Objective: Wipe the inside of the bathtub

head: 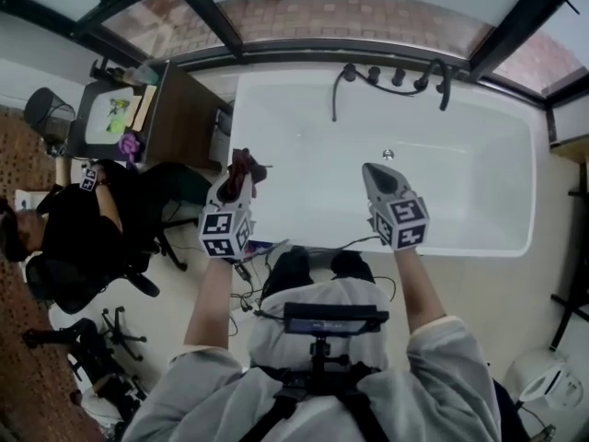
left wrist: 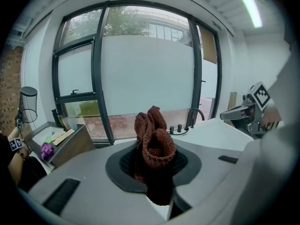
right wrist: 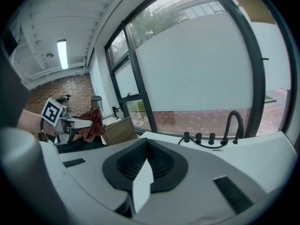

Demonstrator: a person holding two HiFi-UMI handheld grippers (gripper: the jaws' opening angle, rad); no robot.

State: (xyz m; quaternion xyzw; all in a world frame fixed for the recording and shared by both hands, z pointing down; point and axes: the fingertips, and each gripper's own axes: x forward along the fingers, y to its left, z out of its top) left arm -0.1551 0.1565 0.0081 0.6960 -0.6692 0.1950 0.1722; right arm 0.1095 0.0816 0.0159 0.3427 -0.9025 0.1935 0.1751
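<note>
Left gripper [head: 237, 175] clamps knitted cloth [left wrist: 154, 142] beside bathtub [head: 460, 191].

Left claw [left wrist: 153, 165] clamping cloth [left wrist: 150, 125], right claw [right wrist: 147, 150] closed

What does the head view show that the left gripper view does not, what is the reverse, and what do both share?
Only the head view shows the bare white inside of the bathtub and its drain. Only the left gripper view shows the ceiling light and the trees beyond the window. Both show the reddish-brown cloth held in the jaws of the left gripper, the right gripper, the black tap and the desk.
</note>
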